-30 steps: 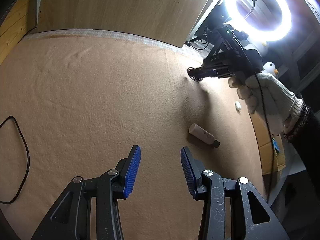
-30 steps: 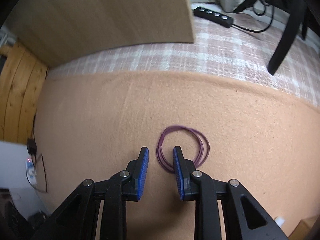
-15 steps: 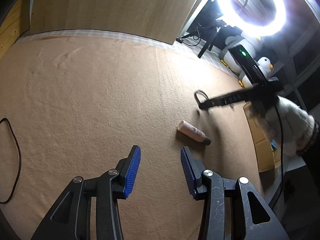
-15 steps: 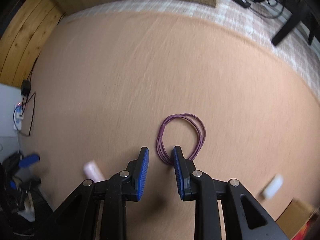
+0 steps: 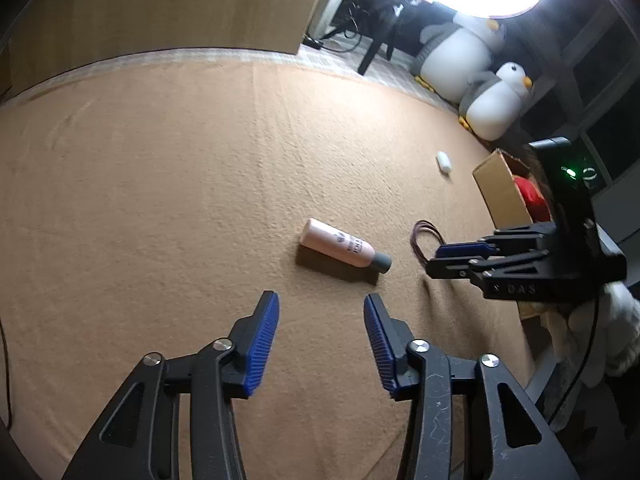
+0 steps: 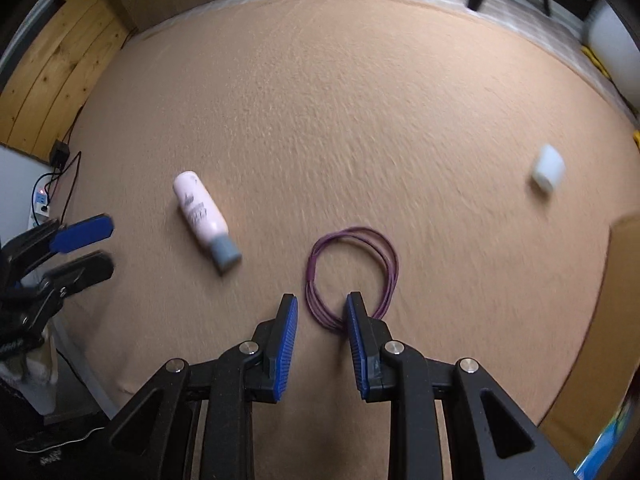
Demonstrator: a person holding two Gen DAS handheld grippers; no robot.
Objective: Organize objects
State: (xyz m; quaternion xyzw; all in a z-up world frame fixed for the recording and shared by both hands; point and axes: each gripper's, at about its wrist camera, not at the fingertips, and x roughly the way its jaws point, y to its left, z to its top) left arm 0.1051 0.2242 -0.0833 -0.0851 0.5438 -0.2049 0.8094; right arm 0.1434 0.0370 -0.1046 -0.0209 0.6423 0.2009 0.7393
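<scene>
A pink bottle [image 6: 202, 213] with a grey cap lies on its side on the tan blanket [image 6: 340, 100], left of a purple cord loop [image 6: 352, 276]. The right gripper [image 6: 322, 312], fingers apart, straddles the loop's near edge. The left gripper [image 5: 322, 312] hovers, fingers apart. Only the left wrist view shows plush penguins [image 5: 496, 100].

A pink bottle [image 6: 203, 216] with a grey cap lies on its side on the tan blanket [image 6: 340, 100], purple cord loop [image 6: 352, 276] coiled flat beside it, small white container [image 6: 548, 168] well apart.
</scene>
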